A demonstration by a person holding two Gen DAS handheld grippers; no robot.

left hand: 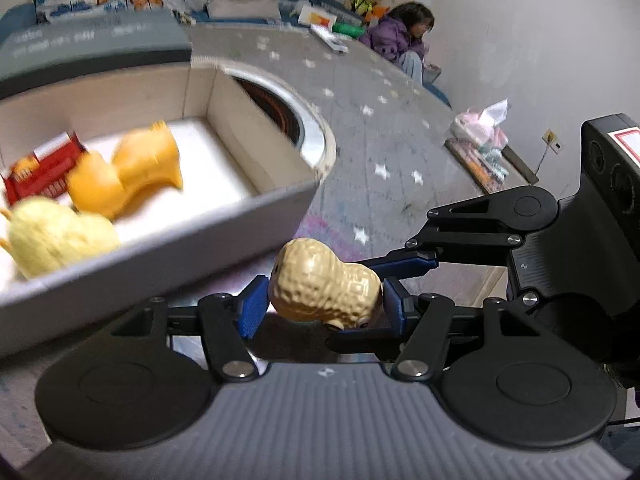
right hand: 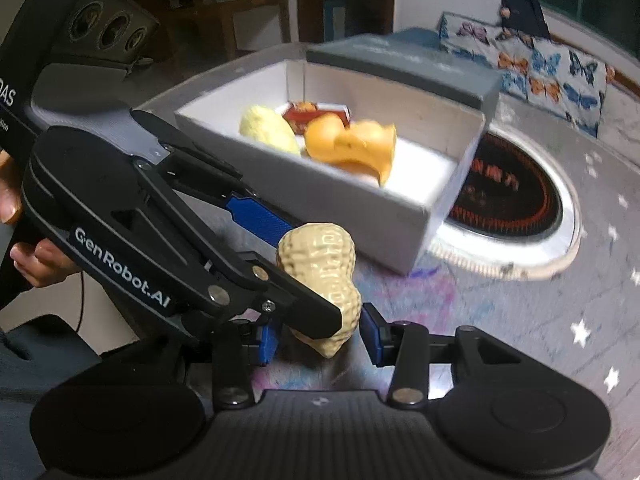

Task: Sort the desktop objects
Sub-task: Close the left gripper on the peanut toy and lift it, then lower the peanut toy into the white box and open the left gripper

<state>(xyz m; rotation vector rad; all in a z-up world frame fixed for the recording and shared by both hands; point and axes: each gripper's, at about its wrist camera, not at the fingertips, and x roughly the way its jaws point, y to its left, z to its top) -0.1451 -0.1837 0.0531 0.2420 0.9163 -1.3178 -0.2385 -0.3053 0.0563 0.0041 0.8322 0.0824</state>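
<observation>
I see the peanut toy [left hand: 324,282] clamped in my left hand-held gripper [left hand: 320,304]; my right hand-held gripper [right hand: 318,340] stands apart around its lower end. Ahead sits the open box [left hand: 224,216] holding a yellow duck [left hand: 132,172], on the bench [left hand: 380,140].

Beige pitted peanut [left hand: 325,283], grey box [right hand: 348,196]
</observation>
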